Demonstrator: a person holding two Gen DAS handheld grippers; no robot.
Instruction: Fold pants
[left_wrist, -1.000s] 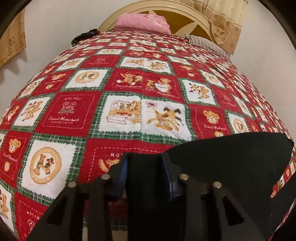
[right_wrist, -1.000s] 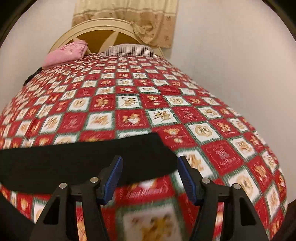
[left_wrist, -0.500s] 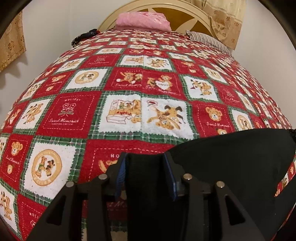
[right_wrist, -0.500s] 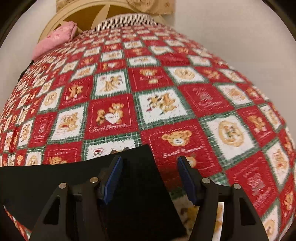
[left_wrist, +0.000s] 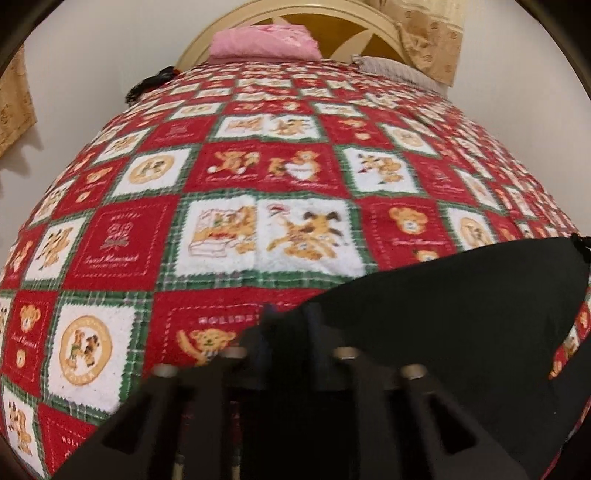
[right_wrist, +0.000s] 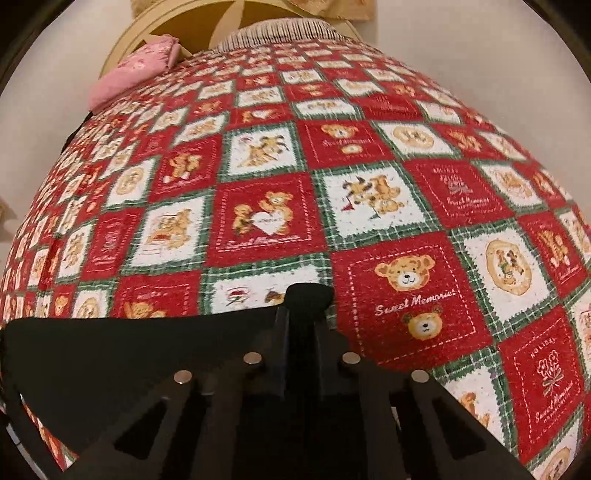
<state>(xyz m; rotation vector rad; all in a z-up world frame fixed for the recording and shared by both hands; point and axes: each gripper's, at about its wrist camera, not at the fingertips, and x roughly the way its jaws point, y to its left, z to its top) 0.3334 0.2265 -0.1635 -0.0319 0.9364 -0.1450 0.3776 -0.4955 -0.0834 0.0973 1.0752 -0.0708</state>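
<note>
While both your hands tilt steeply down toward the quilt (right_wrist: 406, 177), your left gripper (left_wrist: 286, 325) is clenched on the black pants (left_wrist: 443, 314) spreading toward 3 o'clock, and your right gripper (right_wrist: 301, 321) pinches their corner, cloth trailing toward 9 o'clock.

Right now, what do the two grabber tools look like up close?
Both look alike. The left gripper and the right gripper are black plastic, each with two long, narrow fingers. Each finger widens at its base into a black bracket with slot-shaped cutouts, studded with small round silver pins. The left gripper shows a strip of blue padding on a finger's inner face. No cables, sleeves or hands are in view.
</note>
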